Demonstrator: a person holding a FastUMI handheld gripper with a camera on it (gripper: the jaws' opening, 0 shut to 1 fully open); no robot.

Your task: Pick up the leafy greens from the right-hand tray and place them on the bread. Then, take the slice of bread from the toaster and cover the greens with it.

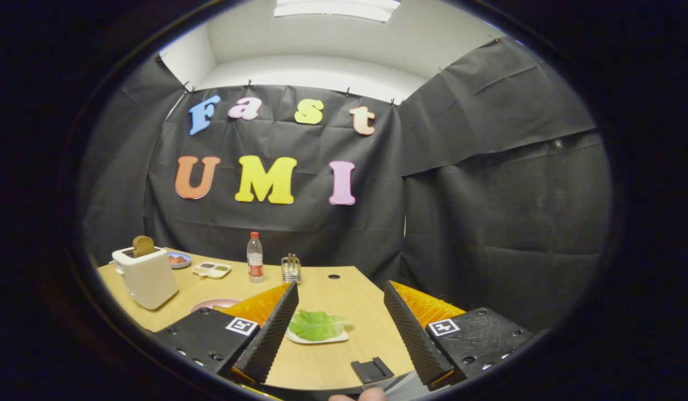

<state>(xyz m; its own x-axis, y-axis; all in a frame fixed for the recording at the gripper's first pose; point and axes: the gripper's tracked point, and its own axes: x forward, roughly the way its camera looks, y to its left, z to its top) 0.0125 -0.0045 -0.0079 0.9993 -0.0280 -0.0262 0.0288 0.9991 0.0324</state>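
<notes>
Gripper [339, 328] spread wide, empty; ruffled green lettuce leaf [317, 324] on its flat white tray [335, 337] between the fingers, nearer the left one

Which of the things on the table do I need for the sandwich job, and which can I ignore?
Needed: leafy greens on their white tray, between the open gripper fingers; toaster with bread slice sticking up; pink plate beside the left finger, its contents hidden.

Ignore: water bottle, metal rack, paint palette, blue dish, black clip.
</notes>
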